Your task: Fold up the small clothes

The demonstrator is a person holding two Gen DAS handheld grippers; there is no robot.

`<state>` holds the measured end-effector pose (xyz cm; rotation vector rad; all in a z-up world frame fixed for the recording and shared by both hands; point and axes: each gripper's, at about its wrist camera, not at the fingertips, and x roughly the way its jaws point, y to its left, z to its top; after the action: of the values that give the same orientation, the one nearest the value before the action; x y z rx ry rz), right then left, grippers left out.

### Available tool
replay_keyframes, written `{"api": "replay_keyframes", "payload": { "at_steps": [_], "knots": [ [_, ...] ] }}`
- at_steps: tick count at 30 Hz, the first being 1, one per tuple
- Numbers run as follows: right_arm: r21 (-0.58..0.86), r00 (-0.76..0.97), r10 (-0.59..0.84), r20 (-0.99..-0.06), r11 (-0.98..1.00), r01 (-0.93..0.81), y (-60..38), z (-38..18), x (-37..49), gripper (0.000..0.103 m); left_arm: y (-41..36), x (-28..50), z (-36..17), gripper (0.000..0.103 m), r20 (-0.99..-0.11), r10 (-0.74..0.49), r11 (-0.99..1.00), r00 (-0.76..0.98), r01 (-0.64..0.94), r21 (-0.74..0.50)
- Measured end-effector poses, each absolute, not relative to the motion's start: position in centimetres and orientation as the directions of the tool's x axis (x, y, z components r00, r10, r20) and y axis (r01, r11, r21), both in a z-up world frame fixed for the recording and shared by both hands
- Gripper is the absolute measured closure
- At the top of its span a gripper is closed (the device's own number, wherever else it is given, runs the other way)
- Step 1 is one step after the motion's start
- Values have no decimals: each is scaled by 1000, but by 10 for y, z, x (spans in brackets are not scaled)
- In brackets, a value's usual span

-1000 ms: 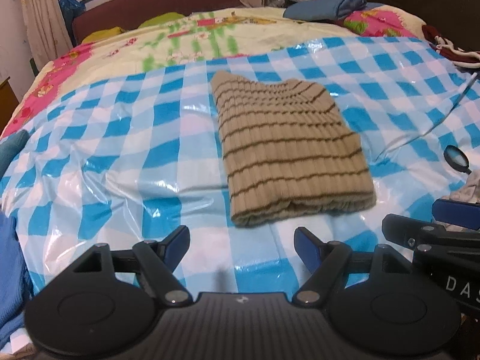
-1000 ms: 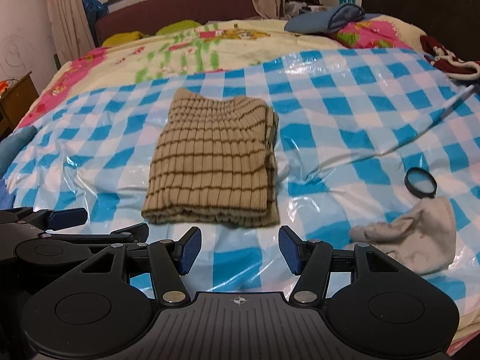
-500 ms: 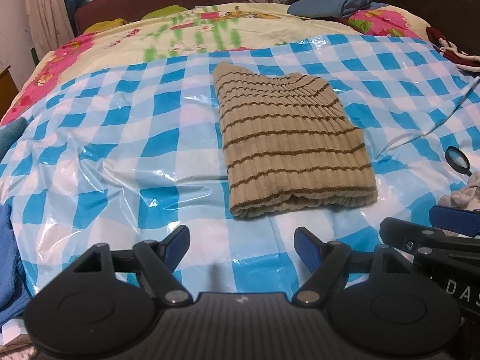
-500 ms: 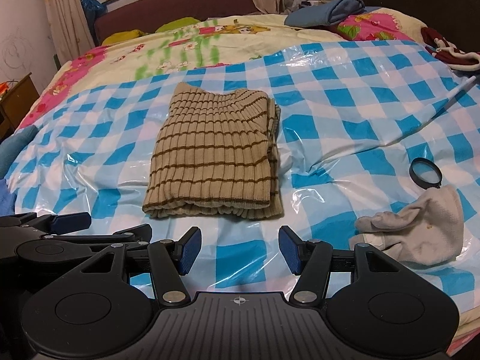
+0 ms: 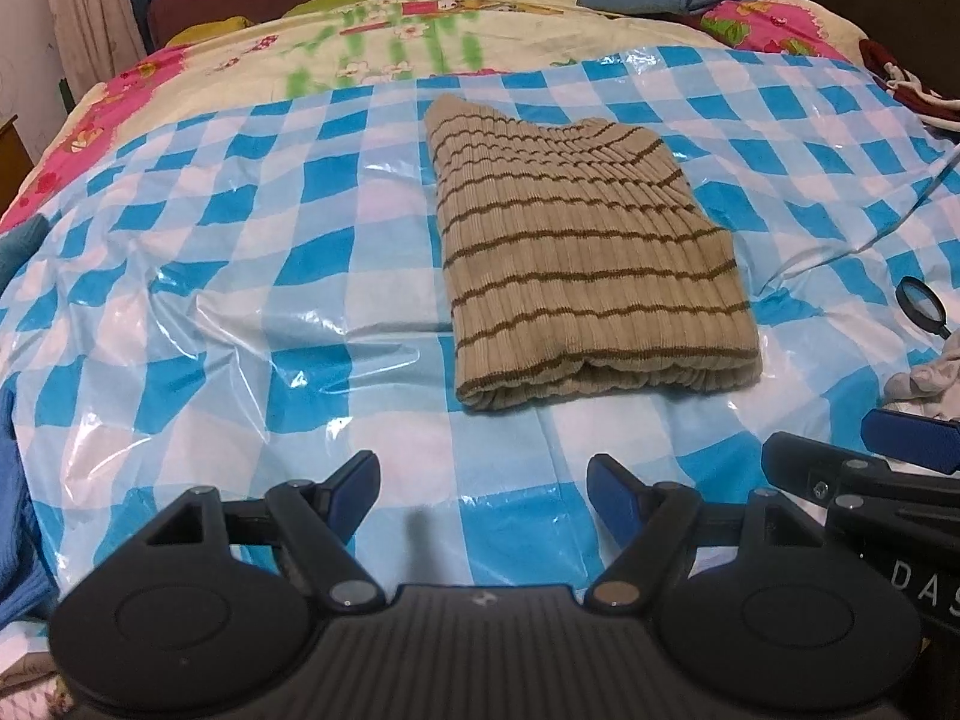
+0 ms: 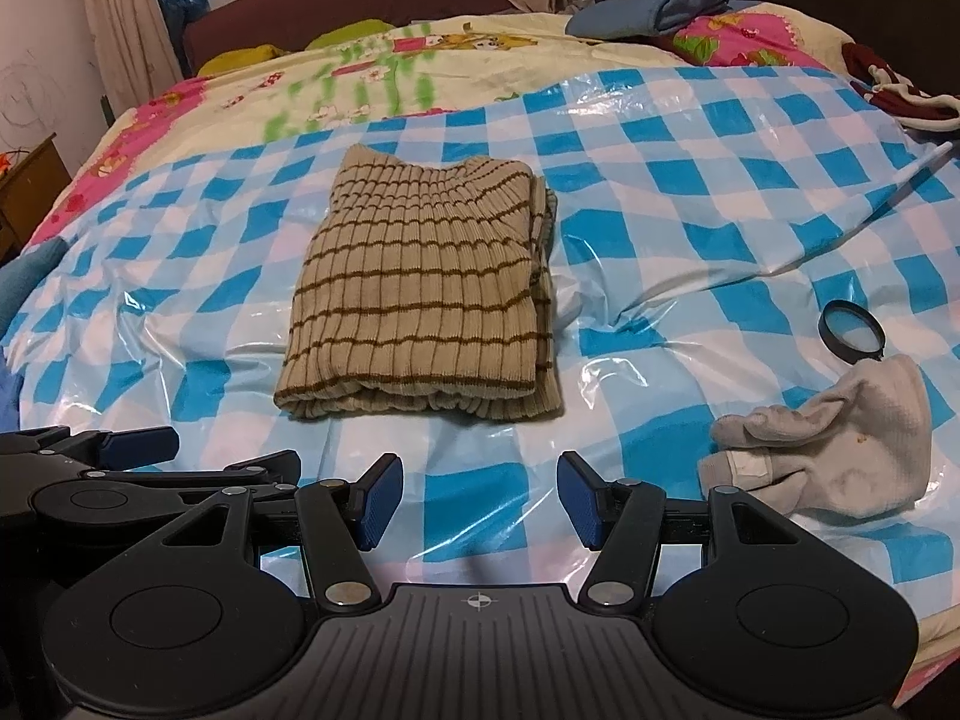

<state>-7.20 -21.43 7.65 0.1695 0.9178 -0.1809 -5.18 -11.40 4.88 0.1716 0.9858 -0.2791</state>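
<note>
both sets of jaws, left gripper (image 5: pixel 483 495) and right gripper (image 6: pixel 474 501), gape empty above the checked plastic sheet (image 6: pixel 690 192). beyond them lies the striped knit top (image 6: pixel 420 294), apparently folded; the grey garment (image 6: pixel 840 450) nearby stays crumpled, seemingly next.

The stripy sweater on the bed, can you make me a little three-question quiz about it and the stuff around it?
1. True or false: the striped sweater lies folded on the checked plastic sheet.
2. What lies just beyond the grey cloth? A) scissors B) magnifying glass C) spoon
3. Fill in: the right gripper is ____, holding nothing.

Key: 1 true; 2 B; 3 open. The left gripper is open and empty too.
</note>
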Motion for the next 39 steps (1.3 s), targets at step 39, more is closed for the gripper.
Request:
{"api": "replay_keyframes", "payload": {
  "at_steps": [39],
  "knots": [
    [39, 535, -95, -839, 971, 234, -211, 60, -69, 46, -117, -53, 32, 23, -852, -102, 945, 514, 318, 78]
  ]
}}
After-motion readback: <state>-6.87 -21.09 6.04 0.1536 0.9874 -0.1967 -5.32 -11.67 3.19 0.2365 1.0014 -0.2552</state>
